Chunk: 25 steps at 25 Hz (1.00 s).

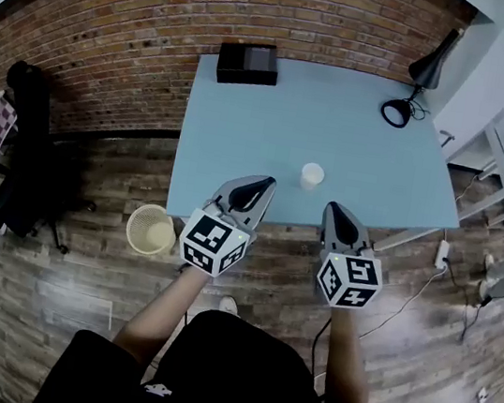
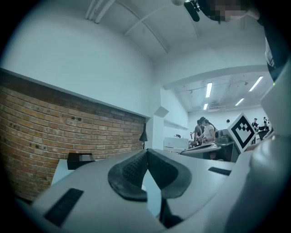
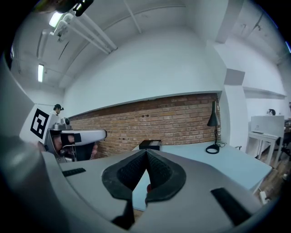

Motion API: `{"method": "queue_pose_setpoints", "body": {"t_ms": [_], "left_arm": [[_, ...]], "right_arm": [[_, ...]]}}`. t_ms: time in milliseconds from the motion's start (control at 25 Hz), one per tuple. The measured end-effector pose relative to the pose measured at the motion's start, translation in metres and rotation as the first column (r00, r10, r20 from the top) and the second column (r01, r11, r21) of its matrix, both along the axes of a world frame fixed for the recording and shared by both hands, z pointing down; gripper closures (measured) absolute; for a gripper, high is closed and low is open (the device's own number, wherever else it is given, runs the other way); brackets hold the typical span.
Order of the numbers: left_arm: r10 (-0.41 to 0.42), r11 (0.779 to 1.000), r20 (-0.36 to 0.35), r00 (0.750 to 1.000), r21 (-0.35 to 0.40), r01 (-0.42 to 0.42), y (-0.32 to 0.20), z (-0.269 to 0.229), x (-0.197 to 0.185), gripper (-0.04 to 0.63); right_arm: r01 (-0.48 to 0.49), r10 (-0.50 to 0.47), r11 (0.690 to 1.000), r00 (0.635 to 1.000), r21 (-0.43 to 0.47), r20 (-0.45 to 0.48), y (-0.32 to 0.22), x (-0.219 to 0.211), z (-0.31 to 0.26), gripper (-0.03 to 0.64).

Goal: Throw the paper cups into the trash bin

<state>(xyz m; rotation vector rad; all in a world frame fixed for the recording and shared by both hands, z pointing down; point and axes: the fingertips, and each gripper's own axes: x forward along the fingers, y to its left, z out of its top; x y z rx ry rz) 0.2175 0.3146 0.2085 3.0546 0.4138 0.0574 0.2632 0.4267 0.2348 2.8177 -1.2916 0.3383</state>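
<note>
Both closed and empty, the left gripper (image 1: 256, 187) and right gripper (image 1: 337, 213) hover just short of the cup (image 1: 311, 175); grasping it likely needs one's jaws opened.

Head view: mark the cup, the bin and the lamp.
cup (image 1: 311, 175): head view, on its open top.
bin (image 1: 143, 243): head view, on its mesh wall.
lamp (image 1: 428, 72): head view, on its black shade.

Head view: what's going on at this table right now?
A person holds a gripper in each hand at the near edge of the blue table. The left gripper and right gripper are both shut and empty. A paper cup stands untouched just ahead. The trash bin sits on the floor beside the table.
</note>
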Motion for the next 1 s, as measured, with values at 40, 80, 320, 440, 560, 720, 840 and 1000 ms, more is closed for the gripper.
{"method": "queue_pose_setpoints", "body": {"t_ms": [40,80,320,440,560,720,840,1000], "left_arm": [[0.006,1.000,0.004,1.000,-0.004,-0.006,-0.004,0.002,0.004,0.588],[0.013,1.000,0.008,1.000,-0.008,-0.012,-0.007,0.003,0.008,0.588],[0.067,0.997,0.032,0.997,-0.027,-0.066,-0.022,0.020,0.015,0.588],[0.087,0.996,0.025,0.996,-0.026,-0.086,-0.025,0.023,0.013,0.588],[0.101,0.995,0.040,0.994,-0.023,-0.100,-0.024,0.034,0.012,0.588],[0.099,0.995,0.062,0.993,-0.027,-0.097,-0.026,0.044,0.015,0.588],[0.083,0.996,0.076,0.994,-0.033,-0.081,-0.030,0.049,0.020,0.588],[0.087,0.996,0.101,0.991,-0.033,-0.084,-0.024,0.057,0.032,0.588]], "right_arm": [[-0.006,0.006,1.000,1.000,-0.008,0.004,-0.003,0.004,0.002,0.614],[-0.014,0.014,1.000,1.000,-0.015,0.008,-0.006,0.008,0.003,0.614],[-0.062,0.063,0.997,0.998,-0.050,0.025,-0.018,0.020,0.018,0.614],[-0.083,0.085,0.995,0.996,-0.060,0.029,-0.020,0.022,0.022,0.614],[-0.094,0.097,0.993,0.994,-0.070,0.041,-0.019,0.024,0.030,0.614],[-0.081,0.085,0.994,0.995,-0.067,0.052,-0.027,0.030,0.033,0.614],[-0.066,0.071,0.995,0.996,-0.073,0.057,-0.030,0.036,0.036,0.614],[-0.075,0.079,0.996,0.994,-0.057,0.069,-0.027,0.054,0.038,0.614]]}}
